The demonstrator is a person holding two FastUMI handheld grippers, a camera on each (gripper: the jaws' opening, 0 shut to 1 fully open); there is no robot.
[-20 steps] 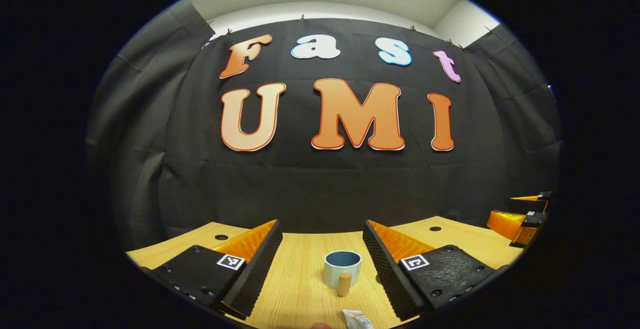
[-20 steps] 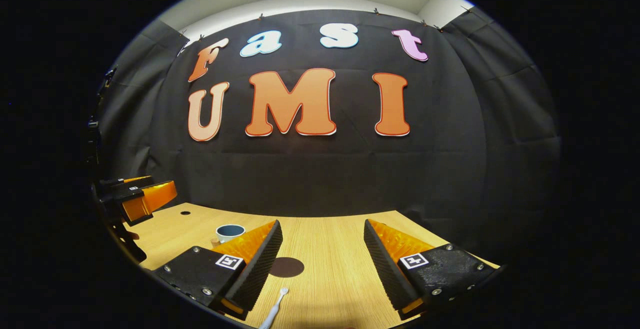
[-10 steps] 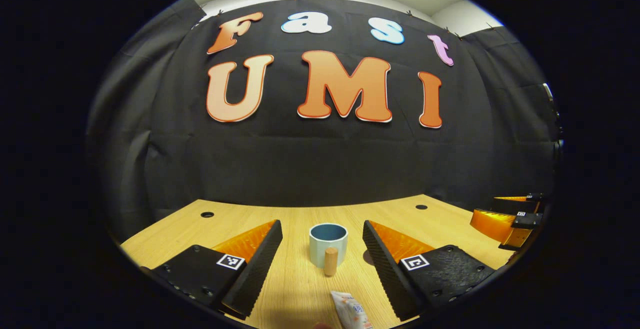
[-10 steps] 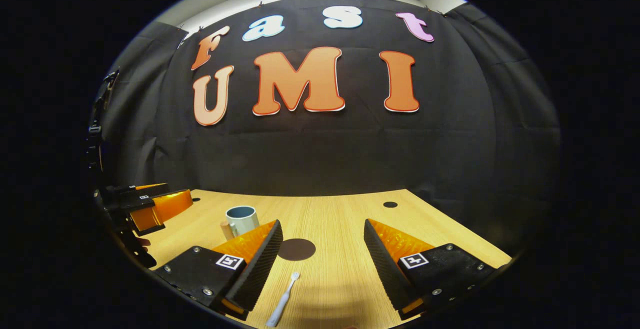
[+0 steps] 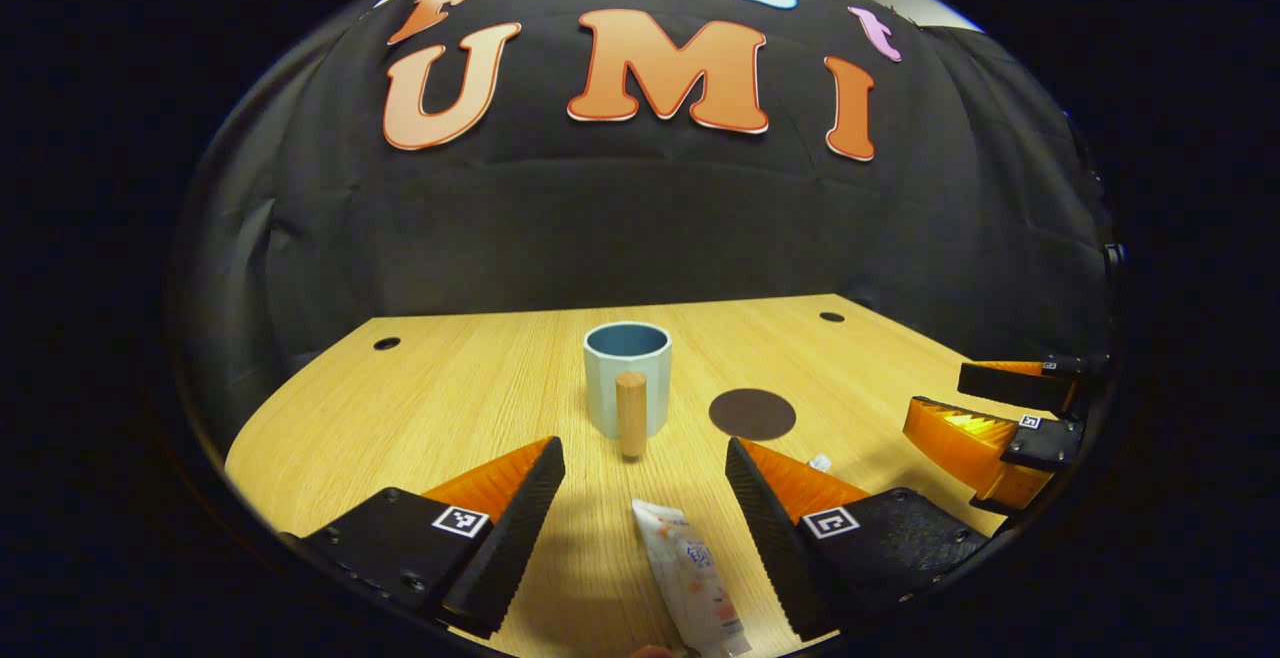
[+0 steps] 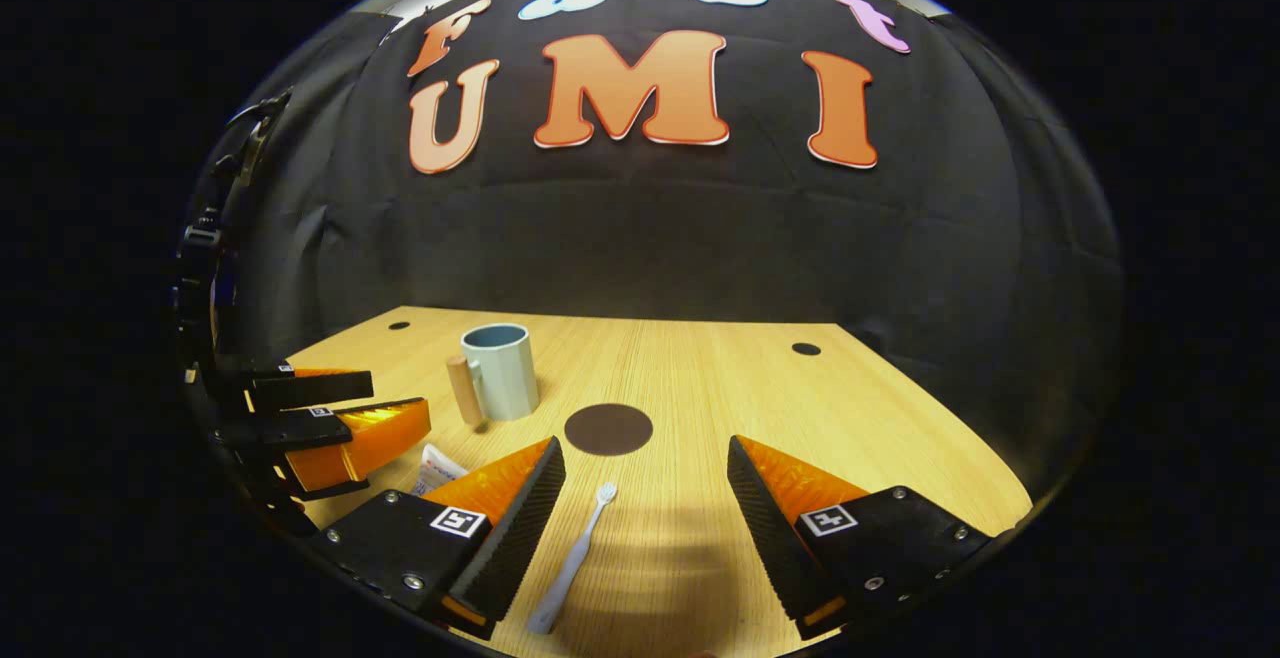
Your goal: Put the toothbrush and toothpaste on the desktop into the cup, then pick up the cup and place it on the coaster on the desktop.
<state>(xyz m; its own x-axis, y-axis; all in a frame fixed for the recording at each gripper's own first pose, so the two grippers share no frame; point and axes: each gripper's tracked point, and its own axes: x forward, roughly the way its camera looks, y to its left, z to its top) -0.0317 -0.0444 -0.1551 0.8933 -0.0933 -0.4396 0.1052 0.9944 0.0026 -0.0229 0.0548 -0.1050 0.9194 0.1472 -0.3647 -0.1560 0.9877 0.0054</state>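
Wooden desktop (image 5: 470,388), likely two holes.

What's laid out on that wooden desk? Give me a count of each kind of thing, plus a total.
Cup: 1
Toothpaste tube: 1
Toothbrush: 1
Coaster: 1
Total: 4 things on the desk, none of them held yet.

We can make out printing on the toothpaste (image 5: 692,583), but it is too small and blurred to read. Square black-and-white coded markers sit on the fingers (image 5: 459,521) of the left gripper and the fingers (image 6: 827,518) of the right gripper.
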